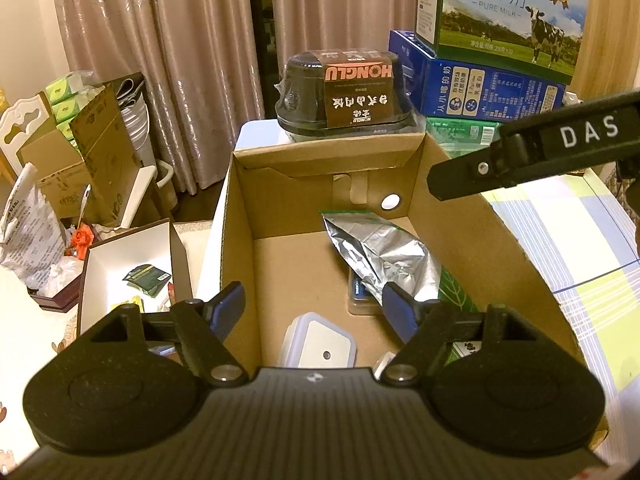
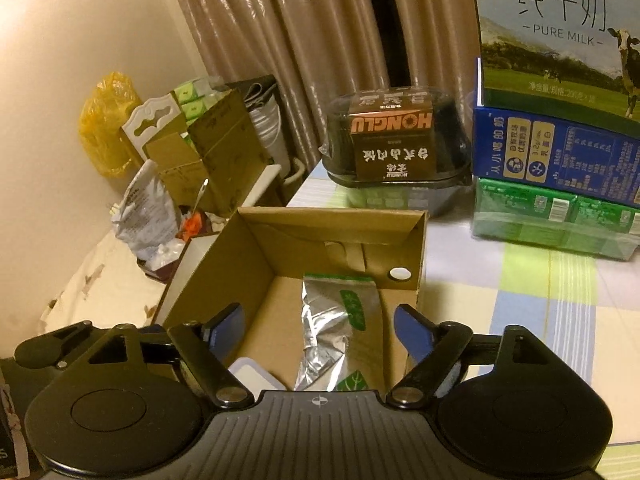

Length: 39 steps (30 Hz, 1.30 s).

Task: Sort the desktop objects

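both grippers over the open cardboard box (image 1: 472, 216), both empty. left gripper (image 1: 312, 312) jaws spread wide, nothing between the blue pads (image 1: 228, 308). right gripper (image 2: 320, 332) same: wide open, nothing held, blue pads (image 2: 412, 336) hanging above the box's near end.

box contents: silver foil pouch (image 1: 384, 256) with green print, lying along the right side of the floor, top edge toward the far wall. it lies over a dark blue item (image 1: 358, 292), mostly hidden, can't tell what it is. white lidded plastic container (image 1: 320, 344) at the near end, left of the pouch, partly cut off by the left gripper body. the right wrist view shows the same pouch (image 2: 340, 332) and a corner of the container (image 2: 256, 376).

the right gripper's black body marked "das" pokes into the left wrist view at upper right, above the box's right wall.

behind the box: black honglu food tray (image 2: 396, 144), upside-down label. right of it, stacked milk cartons (image 2: 560, 60) on a green shrink-wrapped pack (image 2: 552, 216). checked tablecloth (image 2: 520, 300) under it all. smaller white-lined box (image 1: 120, 260) left of the cardboard box, packets inside.
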Motion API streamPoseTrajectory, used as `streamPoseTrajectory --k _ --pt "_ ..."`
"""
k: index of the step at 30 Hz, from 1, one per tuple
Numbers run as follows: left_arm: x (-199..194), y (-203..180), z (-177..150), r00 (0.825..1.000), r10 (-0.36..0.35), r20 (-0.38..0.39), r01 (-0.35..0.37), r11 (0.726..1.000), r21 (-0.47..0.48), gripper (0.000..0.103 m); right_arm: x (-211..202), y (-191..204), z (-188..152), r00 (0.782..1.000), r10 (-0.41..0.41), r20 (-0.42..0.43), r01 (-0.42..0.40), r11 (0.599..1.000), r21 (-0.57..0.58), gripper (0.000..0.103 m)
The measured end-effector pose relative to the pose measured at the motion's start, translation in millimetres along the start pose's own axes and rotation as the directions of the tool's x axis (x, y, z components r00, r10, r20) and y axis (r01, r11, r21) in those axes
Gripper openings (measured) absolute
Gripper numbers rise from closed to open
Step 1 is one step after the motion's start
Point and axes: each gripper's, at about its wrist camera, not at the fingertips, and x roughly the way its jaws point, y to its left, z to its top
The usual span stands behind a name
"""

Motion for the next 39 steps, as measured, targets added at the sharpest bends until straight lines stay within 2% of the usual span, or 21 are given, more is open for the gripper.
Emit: streamPoseTrajectory --k 7,14,22,27,29,35,39 --pt "-14.4 -1.8 -4.0 1.0 0.015 0.003 -0.015 1.0 -0.006 0.084 -13.7 0.9 -4.6 1.0 -0.01 -0.003 0.01 1.0 -0.01 0.092" --pt "-52.8 -5.3 -12.6 0.998 0.046 0.045 -0.045 0.999 -0.024 0.102 -45.9 8.2 -15.8 1.0 -0.007 -0.002 0.007 1.0 -0.011 0.101" --pt "-109.1 -21.4 -30.8 0.992 0.079 0.102 -0.072 0.995 -0.065 0.102 -93.0 19.6 -47.9 1.0 -0.012 -0.027 0.012 1.0 0.028 0.101" --pt "-144.7 -32.9 -47.7 0.991 0.101 0.09 -0.091 0.99 -0.106 0.102 -127.3 30.2 -77.2 1.0 -0.018 -0.024 0.019 0.999 0.043 0.101" --pt "-159.6 -35.6 -55.9 0.992 0.089 0.086 -0.077 0.989 -0.129 0.102 -142.6 36.1 -88.0 0.999 -0.029 -0.017 0.03 0.999 0.029 0.101" --pt "-202.1 -48.6 -81.9 0.991 0.12 0.067 -0.107 0.978 -0.179 0.102 -185.6 53.3 -117.7 0.998 -0.062 0.024 0.062 0.998 -0.004 0.101" --pt "-228.2 -53.2 -99.8 0.99 0.119 0.076 -0.099 0.969 -0.226 0.102 -209.3 63.0 -137.8 0.996 -0.076 0.045 0.077 0.997 -0.006 0.101"
